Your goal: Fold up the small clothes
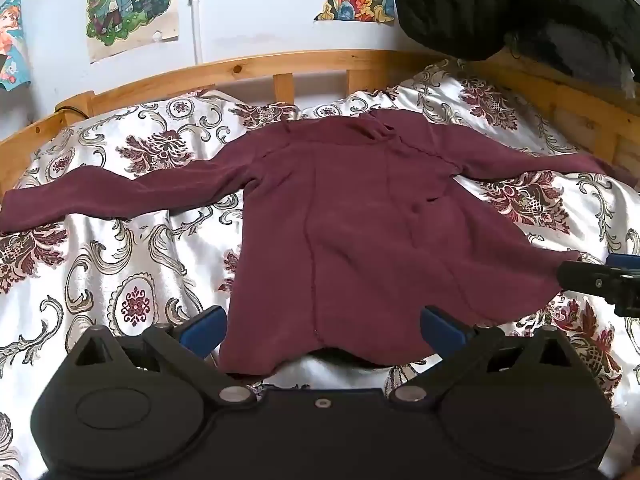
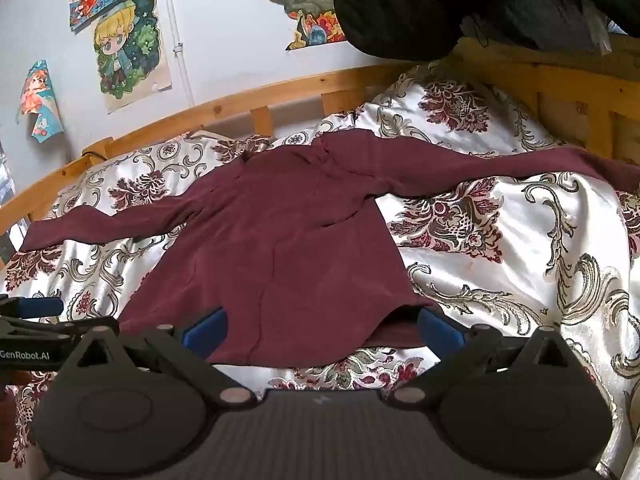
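Right wrist view: maroon shirt (image 2: pixel 280 248) spread flat on floral bedspread (image 2: pixel 500 248), black bundle (image 2: pixel 420 8) behind it. Right gripper (image 2: pixel 324 330) and left gripper (image 1: pixel 322 330) gape wide, empty, at its hem. "GenRobot.AI" readable.

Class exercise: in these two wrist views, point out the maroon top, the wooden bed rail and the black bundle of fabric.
maroon top (image 1: pixel 352 220), left wrist view, middle of its body panel.
wooden bed rail (image 1: pixel 256 65), left wrist view, top bar by the wall.
black bundle of fabric (image 2: pixel 400 4), right wrist view, its rounded left bulge.

open bedspread (image 1: pixel 100 264) around shirt (image 1: pixel 352 216), wooden rail (image 1: pixel 248 66) behind, black bundle (image 1: pixel 500 4) overhead
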{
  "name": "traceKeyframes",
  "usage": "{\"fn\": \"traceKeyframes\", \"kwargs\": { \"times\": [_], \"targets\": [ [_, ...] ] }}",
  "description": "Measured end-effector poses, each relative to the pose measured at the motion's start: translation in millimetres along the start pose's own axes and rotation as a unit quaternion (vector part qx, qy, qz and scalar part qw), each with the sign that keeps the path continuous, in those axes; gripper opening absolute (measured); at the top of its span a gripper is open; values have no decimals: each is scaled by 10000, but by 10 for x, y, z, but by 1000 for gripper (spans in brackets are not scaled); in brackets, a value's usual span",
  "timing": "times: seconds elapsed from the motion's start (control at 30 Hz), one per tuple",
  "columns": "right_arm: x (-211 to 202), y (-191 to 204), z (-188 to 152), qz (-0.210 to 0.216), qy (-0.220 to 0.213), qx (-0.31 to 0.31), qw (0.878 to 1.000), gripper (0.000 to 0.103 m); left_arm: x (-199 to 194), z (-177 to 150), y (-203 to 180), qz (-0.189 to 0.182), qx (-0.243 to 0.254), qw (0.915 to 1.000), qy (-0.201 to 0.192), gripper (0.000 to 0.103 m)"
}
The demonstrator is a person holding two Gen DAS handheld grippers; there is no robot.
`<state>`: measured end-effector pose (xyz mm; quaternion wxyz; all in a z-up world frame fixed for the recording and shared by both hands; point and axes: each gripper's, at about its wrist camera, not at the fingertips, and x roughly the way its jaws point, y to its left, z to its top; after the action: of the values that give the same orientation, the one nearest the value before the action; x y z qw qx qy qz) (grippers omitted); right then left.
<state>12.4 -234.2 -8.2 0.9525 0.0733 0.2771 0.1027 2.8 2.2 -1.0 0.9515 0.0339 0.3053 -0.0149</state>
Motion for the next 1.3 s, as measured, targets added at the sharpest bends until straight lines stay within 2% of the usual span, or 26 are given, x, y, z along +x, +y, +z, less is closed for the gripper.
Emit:
{"fn": "traceKeyframes", "kwargs": {
  "times": [1.3],
  "targets": [
    [18, -59, -20, -19, 49, 140, 9999, 103, -13, -36, -15, 12, -9, 10000, 24, 102]
  ]
}}
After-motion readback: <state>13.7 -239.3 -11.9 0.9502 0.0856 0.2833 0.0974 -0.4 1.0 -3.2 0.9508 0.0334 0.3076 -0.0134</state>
